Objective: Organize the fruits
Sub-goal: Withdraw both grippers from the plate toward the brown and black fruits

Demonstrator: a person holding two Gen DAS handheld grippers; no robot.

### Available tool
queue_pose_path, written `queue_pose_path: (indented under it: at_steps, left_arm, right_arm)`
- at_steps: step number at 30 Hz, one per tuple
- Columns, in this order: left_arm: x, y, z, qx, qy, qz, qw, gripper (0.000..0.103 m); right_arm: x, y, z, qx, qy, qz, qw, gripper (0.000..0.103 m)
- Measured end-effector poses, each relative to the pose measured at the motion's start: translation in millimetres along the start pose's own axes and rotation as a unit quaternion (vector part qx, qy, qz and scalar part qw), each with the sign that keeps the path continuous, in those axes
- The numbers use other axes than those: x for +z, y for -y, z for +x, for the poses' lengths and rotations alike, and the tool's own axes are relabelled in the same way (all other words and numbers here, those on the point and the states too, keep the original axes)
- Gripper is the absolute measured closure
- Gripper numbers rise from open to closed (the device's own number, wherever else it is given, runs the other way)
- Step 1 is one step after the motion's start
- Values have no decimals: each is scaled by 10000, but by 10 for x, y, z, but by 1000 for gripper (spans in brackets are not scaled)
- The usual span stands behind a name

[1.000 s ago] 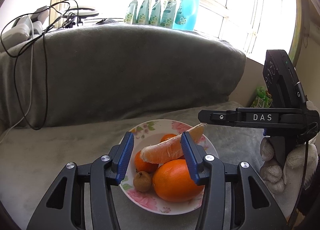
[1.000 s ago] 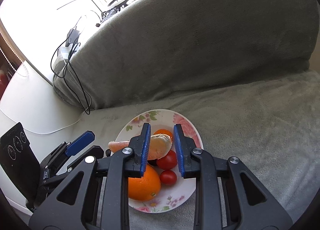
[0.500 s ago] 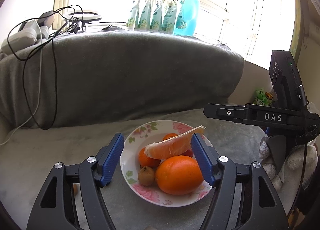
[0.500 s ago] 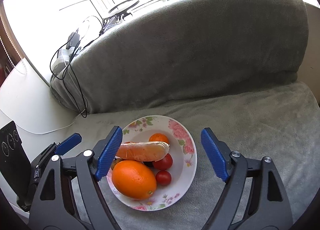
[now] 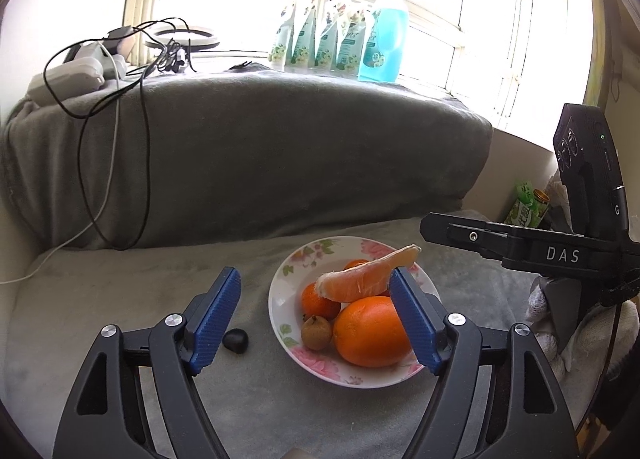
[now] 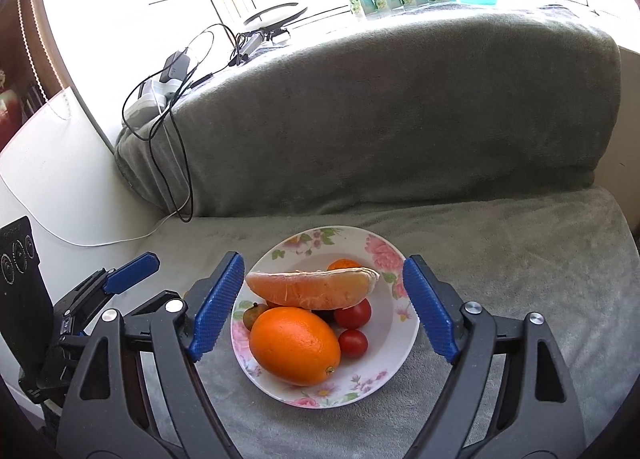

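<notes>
I have both grippers over the plate (image 6: 384,255) on the grey sofa seat (image 6: 520,259). My left gripper (image 5: 316,319) has just been opening its jaws; they stand wide with nothing pressed between the blue pads, and only the right pad overlaps the plate's edge in the lower centre of the left view. My right gripper (image 6: 326,309) stands wide too, its pads on either side of the plate, clear of the fruit. The pomelo wedge (image 6: 312,289) lies across the top of the pile, resting on the big orange (image 6: 294,345). Two tomatoes (image 6: 352,313) sit right of the orange, a mandarin (image 5: 318,301) behind it, and a small brown fruit (image 5: 316,333) at its left. One dark fruit (image 5: 235,340) lies on the seat just left of the plate. Bottles (image 5: 340,39) line the sill at the top of the frame
</notes>
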State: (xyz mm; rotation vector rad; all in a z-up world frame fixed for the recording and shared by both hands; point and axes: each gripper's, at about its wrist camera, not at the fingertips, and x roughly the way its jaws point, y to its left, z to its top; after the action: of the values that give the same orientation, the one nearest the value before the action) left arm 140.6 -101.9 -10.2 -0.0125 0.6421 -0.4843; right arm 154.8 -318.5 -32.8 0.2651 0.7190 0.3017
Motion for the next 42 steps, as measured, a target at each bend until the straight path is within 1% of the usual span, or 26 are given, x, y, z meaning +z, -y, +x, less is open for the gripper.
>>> queue_pose_path:
  at_steps: [1, 2, 7, 14, 21, 26, 30, 37, 39, 40, 41, 42]
  left_arm:
    - [-5, -16, -18, 14, 12, -4, 10000, 26]
    - [-10, -32, -37, 40, 25, -11, 10000, 26]
    - [-47, -140, -114, 126, 59, -79, 9999, 26]
    - [-114, -311, -218, 254, 77, -147, 9995, 26]
    - [-166, -497, -305, 390, 121, -246, 9989, 26]
    - [-213, -664, -357, 479, 124, -315, 9983, 26]
    - [-282, -864, -399, 592, 102, -450, 9972, 26]
    - [-417, -1166, -413, 665, -24, -675, 9955, 26]
    - [-453, -1231, -398, 635, -85, -720, 9953, 27]
    - [-472, -1255, -389, 631, -110, -734, 9952, 27]
    - [-486, -1273, -378, 615, -135, -747, 9952, 29]
    - [-505, -1289, -369, 589, -165, -769, 9952, 31]
  right_arm:
    - [-6, -29, -18, 6, 38, -21, 10000, 12]
    - [-13, -58, -37, 12, 91, -40, 9999, 11]
    - [-45, -243, -91, 22, 195, -277, 9994, 11]
    - [-157, -524, -117, 251, 261, -617, 9974, 10]
    - [-284, -838, -137, 286, 395, -1149, 9922, 10]
    - [-400, -1043, -103, 377, 315, -1451, 9882, 10]
    - [-502, -1186, -45, 349, 168, -1798, 9829, 10]
    - [-654, -1363, 94, 603, -178, -2103, 9756, 11]
    - [-670, -1419, 152, 615, -288, -2280, 9713, 16]
    - [-675, -1448, 189, 610, -368, -2389, 9684, 24]
    - [-671, -1472, 229, 605, -451, -2490, 9656, 29]
    - [-665, -1493, 273, 612, -532, -2591, 9624, 31]
